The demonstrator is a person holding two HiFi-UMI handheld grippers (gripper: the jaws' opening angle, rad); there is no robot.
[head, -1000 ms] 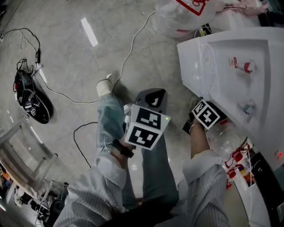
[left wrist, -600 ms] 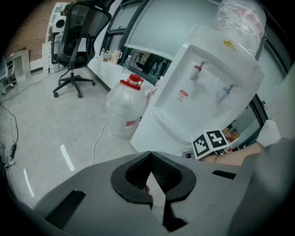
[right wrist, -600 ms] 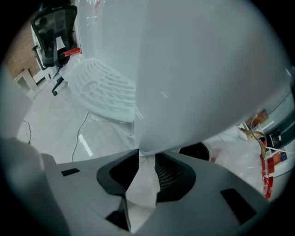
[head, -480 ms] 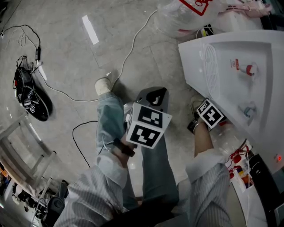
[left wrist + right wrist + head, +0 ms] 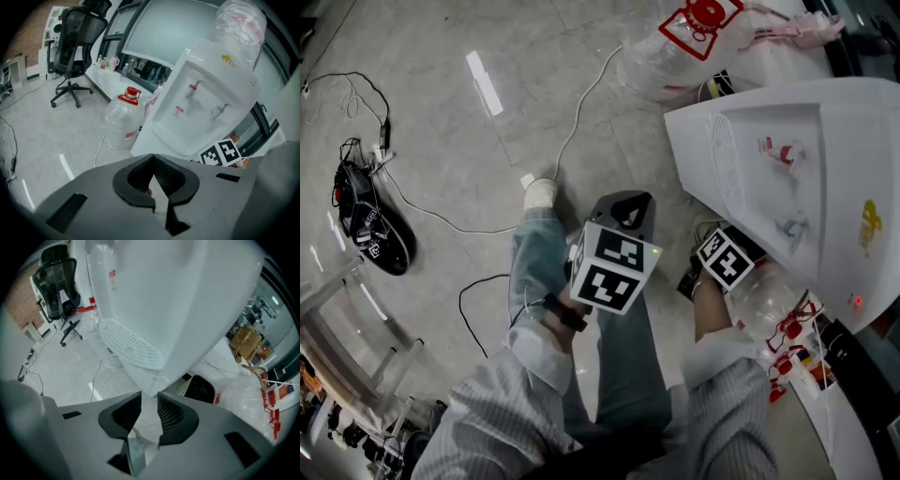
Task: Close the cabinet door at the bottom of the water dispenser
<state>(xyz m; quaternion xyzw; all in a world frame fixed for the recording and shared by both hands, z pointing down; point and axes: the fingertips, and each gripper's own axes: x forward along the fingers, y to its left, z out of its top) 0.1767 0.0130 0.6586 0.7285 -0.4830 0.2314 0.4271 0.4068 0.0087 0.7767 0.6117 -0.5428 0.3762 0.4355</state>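
The white water dispenser (image 5: 806,178) stands at the right of the head view, with its two taps and drip grille (image 5: 131,345) facing me. Its bottom cabinet door is hidden under the body in every view. My right gripper (image 5: 149,397) is at the dispenser's lower front corner, its marker cube (image 5: 727,258) just below the white edge. Its jaws stand a narrow gap apart with nothing between them. My left gripper (image 5: 152,158) hangs over the person's knee with its fingertips touching and nothing in them. Its marker cube (image 5: 614,262) lies left of the dispenser.
A large water bottle (image 5: 124,117) with a red cap lies on the floor beyond the dispenser. A clear empty bottle (image 5: 769,291) rests beside its base. White cables (image 5: 572,112) and a black device (image 5: 370,225) lie on the floor to the left. An office chair (image 5: 75,42) stands further off.
Both grippers have risen a little. The head view has shifted, so the dispenser shows more of its front. The right gripper's cube still sits at the dispenser's lower edge.
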